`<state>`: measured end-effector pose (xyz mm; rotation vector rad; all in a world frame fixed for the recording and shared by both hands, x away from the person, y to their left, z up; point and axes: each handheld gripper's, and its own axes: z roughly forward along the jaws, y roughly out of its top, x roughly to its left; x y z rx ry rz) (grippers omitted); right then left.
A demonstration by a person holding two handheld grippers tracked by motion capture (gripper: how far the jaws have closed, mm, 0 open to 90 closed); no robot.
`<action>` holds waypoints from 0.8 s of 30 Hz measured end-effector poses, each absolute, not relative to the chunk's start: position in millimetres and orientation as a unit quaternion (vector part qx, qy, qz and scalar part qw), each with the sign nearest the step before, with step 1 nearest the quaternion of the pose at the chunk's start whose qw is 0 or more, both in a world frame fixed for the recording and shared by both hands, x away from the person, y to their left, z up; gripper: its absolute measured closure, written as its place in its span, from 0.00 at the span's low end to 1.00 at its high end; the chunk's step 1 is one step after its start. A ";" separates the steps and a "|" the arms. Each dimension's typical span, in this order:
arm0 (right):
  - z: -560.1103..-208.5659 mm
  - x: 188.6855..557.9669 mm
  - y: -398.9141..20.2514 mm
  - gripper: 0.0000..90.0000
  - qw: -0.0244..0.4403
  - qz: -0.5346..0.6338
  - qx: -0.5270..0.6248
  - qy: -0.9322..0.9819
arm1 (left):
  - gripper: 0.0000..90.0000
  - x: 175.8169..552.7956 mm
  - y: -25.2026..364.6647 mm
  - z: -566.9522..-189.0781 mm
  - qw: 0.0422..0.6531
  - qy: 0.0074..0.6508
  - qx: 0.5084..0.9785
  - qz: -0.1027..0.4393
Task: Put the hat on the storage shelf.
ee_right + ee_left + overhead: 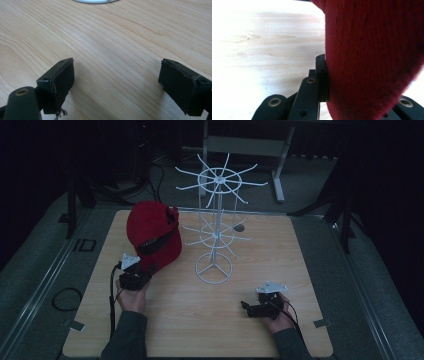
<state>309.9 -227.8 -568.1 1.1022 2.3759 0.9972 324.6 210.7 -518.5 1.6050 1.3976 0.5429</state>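
The cap (152, 234) hung red at the table's (250, 320) left side, beside the white wire rack (214, 227), its edge pinched by the left gripper (148, 269). The right gripper (246, 306) lay on the wood near the front right, jaws spread wide with nothing between them.

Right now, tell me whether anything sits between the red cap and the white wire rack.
Nothing visible does. The red cap, clamped in the left gripper, hangs beside the white wire rack, with bare table between them.
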 end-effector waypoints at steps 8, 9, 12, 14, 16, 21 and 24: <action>-568.1 309.9 -227.8 0.15 0.169 0.351 0.388 0.835 | 0.95 321.2 212.2 -501.8 0.466 0.560 0.646 0.228; -568.1 310.0 -227.8 0.15 0.169 0.351 0.387 0.836 | 0.95 321.0 211.6 -500.0 0.468 0.557 0.646 0.229; -568.2 310.0 -227.8 0.15 0.169 0.351 0.387 0.835 | 0.95 320.8 209.6 -495.1 0.469 0.552 0.650 0.232; -568.2 310.0 -227.8 0.15 0.169 0.351 0.387 0.836 | 0.95 321.1 208.3 -492.3 0.471 0.550 0.649 0.232; -568.2 310.0 -227.8 0.15 0.169 0.351 0.387 0.836 | 0.95 321.2 207.2 -489.7 0.473 0.549 0.649 0.233; -568.2 310.1 -227.9 0.15 0.170 0.351 0.387 0.836 | 0.95 320.8 205.1 -483.6 0.476 0.545 0.648 0.236; -568.2 310.1 -227.7 0.15 0.169 0.352 0.387 0.835 | 0.95 320.4 204.4 -480.4 0.478 0.544 0.647 0.238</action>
